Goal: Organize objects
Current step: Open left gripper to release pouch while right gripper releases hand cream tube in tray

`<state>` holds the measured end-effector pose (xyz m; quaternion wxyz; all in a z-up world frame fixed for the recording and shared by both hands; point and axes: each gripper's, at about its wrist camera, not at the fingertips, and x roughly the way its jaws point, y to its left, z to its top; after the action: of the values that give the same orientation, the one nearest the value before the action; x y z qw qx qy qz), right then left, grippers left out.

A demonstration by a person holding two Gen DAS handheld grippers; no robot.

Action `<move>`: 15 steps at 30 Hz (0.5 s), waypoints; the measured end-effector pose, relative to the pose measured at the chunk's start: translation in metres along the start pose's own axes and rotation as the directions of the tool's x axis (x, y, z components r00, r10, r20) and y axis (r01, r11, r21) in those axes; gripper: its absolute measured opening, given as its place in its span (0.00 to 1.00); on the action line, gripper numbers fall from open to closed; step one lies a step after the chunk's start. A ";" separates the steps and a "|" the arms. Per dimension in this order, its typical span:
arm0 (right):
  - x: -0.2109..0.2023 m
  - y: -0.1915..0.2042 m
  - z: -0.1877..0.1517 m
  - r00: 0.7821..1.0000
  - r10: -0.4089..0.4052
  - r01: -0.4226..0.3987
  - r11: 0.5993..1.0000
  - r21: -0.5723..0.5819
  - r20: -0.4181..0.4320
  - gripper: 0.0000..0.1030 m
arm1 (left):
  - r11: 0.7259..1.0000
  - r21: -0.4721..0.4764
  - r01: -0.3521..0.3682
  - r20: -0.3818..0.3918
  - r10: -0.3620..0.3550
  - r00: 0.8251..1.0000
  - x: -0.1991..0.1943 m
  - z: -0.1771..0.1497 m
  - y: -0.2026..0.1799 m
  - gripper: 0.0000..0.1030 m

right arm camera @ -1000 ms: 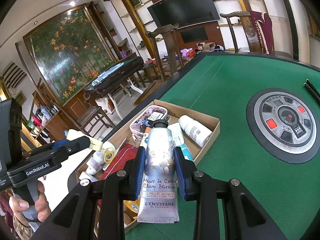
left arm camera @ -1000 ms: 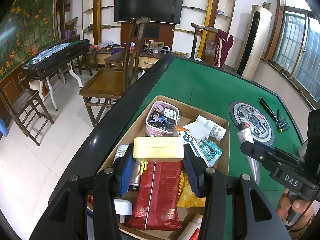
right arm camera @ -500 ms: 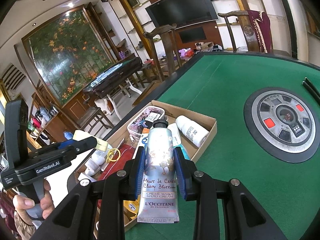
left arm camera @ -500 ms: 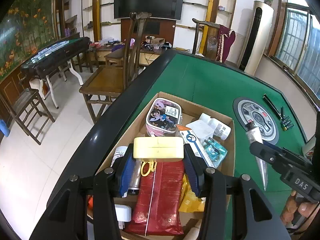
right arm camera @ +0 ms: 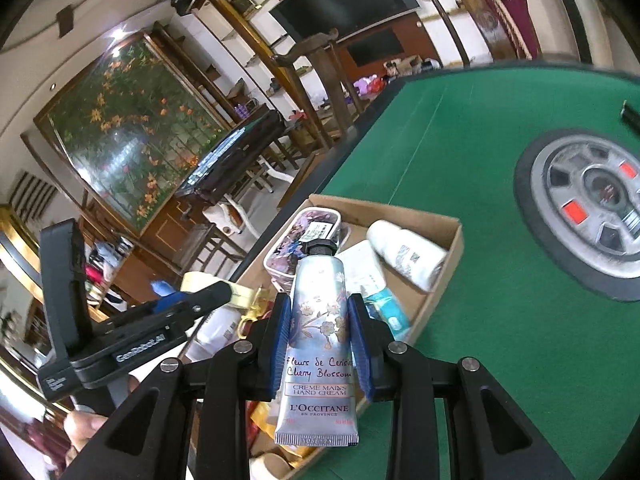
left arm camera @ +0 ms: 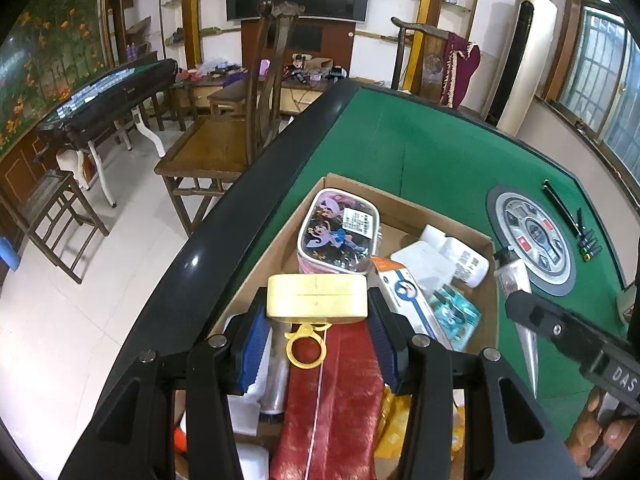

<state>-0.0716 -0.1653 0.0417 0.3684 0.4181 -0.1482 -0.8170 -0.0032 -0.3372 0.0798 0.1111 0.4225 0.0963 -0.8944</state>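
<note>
Blue rubber pads of the left gripper (left arm camera: 317,336) are closed on a pale yellow case (left arm camera: 317,295), held crosswise between them, with a gold clasp ring (left arm camera: 306,349) dangling free beneath it. Blue pads of the right gripper (right arm camera: 320,336) are likewise closed, on a hand cream tube (right arm camera: 318,344) held cap-forward, its crimped end toward the camera.

Position: both items are held in the air above a cardboard box (left arm camera: 404,204) that sits on the green felt table (left arm camera: 432,148), near its black rim.

Box contents, as far as visible: a cartoon-printed pouch (left arm camera: 339,236) at the far end, a white bottle (left arm camera: 460,256) lying on its side, a teal packet (left arm camera: 456,312), a red packet (left arm camera: 332,404) directly under the left jaws; other items partly hidden.

Further out: a round control panel (left arm camera: 534,236) set in the felt, well apart from the box.

Risks, judged:
- The tube is soft and tapered; a hard squeeze could deform it or let it slide out forward.
- The hanging ring could snag on box contents if the case is lowered among them.
- The two grippers work close together over one box; a crossing move could knock them together.
</note>
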 end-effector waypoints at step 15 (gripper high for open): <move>0.034 -0.016 -0.007 0.999 -0.024 0.025 1.000 0.014 -0.039 0.31 | 0.999 -0.001 -0.040 -0.048 0.040 0.998 0.035 0.015 0.002 0.45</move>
<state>-0.0867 -0.1781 0.0091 0.3580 0.4384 -0.1419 -0.8121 -0.0357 -0.3470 0.0615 0.1270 0.4458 0.0913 -0.8814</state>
